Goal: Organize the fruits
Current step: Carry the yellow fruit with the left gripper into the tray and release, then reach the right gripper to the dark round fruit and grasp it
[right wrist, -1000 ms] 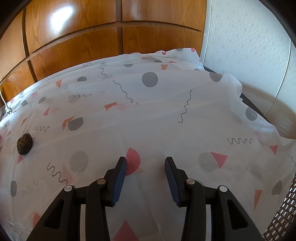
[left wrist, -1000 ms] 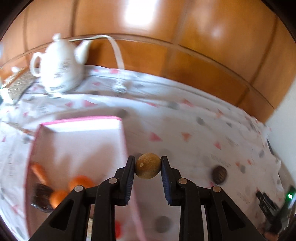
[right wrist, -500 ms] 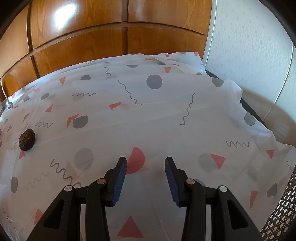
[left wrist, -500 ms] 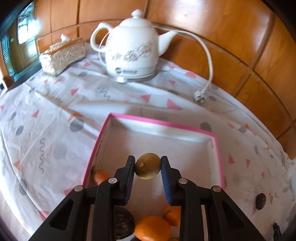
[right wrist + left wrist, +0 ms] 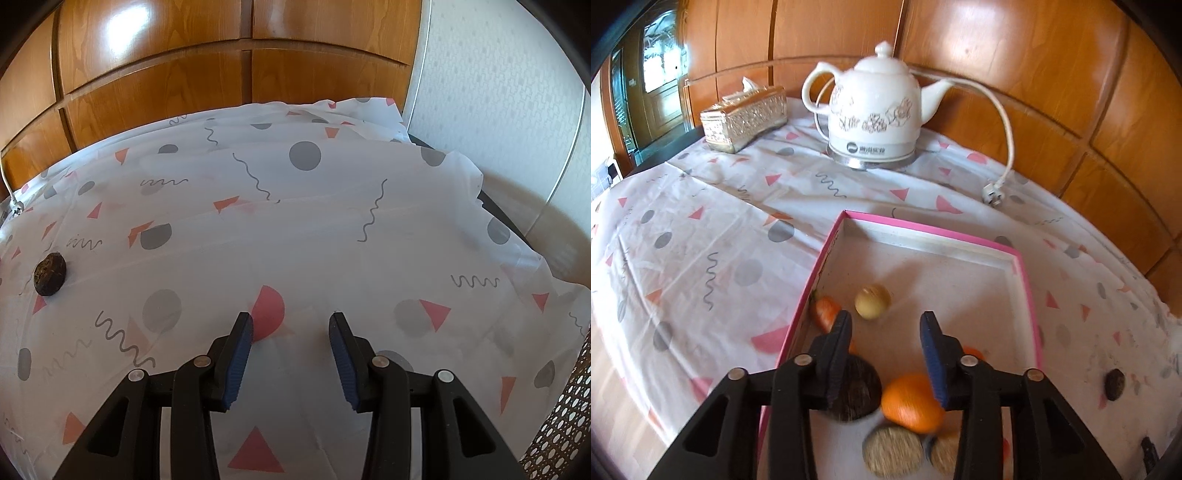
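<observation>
My left gripper (image 5: 885,321) is open and empty above the pink-rimmed box (image 5: 1027,280). A yellowish round fruit (image 5: 872,301) lies on the box floor just ahead of the fingers. The box also holds a small carrot-like fruit (image 5: 825,311), an orange (image 5: 911,403), a dark round fruit (image 5: 857,387) and two tan rough fruits (image 5: 892,450). A dark fruit (image 5: 1114,384) lies on the cloth right of the box; it also shows in the right wrist view (image 5: 50,273), far left. My right gripper (image 5: 291,326) is open and empty above the cloth.
A white teapot (image 5: 875,110) with cord and plug (image 5: 993,195) stands behind the box. A tissue box (image 5: 744,118) stands at the back left. Wood panelling runs behind the table. The table's right edge and a wicker seat (image 5: 565,435) are at the right.
My left gripper opened and let go of the yellowish fruit, which now lies in the box. The right gripper barely moved.
</observation>
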Tool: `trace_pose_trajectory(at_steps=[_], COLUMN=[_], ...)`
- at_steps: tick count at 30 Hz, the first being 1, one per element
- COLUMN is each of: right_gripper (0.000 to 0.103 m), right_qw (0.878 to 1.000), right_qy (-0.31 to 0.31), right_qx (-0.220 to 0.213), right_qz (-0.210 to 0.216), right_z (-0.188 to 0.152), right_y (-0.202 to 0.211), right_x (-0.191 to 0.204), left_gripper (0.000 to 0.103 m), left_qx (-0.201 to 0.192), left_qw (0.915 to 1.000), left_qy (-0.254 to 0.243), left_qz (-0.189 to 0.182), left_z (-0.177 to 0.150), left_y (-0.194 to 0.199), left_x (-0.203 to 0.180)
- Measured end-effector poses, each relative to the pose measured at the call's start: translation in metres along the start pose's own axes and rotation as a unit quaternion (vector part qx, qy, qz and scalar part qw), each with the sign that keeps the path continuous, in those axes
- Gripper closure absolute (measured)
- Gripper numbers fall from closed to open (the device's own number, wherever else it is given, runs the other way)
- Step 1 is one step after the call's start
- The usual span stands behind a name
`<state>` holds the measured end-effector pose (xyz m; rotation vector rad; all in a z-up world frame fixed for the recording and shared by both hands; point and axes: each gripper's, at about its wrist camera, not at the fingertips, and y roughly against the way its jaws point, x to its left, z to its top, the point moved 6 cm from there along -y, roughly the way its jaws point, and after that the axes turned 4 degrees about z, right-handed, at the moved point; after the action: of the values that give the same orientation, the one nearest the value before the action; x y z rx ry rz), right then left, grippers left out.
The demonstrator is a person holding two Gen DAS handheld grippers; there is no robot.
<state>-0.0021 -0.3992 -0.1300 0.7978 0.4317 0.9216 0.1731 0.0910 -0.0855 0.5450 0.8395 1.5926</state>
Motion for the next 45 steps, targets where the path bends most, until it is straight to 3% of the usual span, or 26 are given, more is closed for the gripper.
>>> trace_pose_trajectory(at_steps=[14,23,26,31,38,45], right_gripper=[0.06,0.06,0.06,0.06,0.059,0.05], right_qw=[1.0,1.0,1.0,1.0,0.998,0.986], right_qy=[-0.005,-0.002,-0.001,0.008,0.039,0.104], right_qx=[-0.001,-0.002,-0.002,-0.001,0.011,0.012], right_qz=[0.006,0.007,0.007,0.013,0.047,0.13], right_z=[-0.001,-0.003,-0.004,-0.004,-0.006,0.003], right_y=[0.0,0.003,0.003,0.005,0.007,0.019], right_x=[-0.001,0.002,0.002,0.011,0.039,0.102], left_gripper=[0.051,0.048,0.04,0.037,0.034,0.034], left_qx=[-0.034,-0.024,-0.028,-0.031,-0.029,-0.03], left_qw=[0.9993,0.9995,0.9989,0.9982,0.9981,0.998], left_qy=[-0.002,0.021,0.036,0.047,0.048,0.05], left_qz=[-0.016,0.0,0.009,0.02,0.026,0.023], left_z=[-0.035,-0.061,-0.069,-0.076,-0.083,-0.084], left_y=[0.064,0.071,0.076,0.08,0.079,0.08], left_x=[0.006,0.029,0.038,0.049,0.054,0.054])
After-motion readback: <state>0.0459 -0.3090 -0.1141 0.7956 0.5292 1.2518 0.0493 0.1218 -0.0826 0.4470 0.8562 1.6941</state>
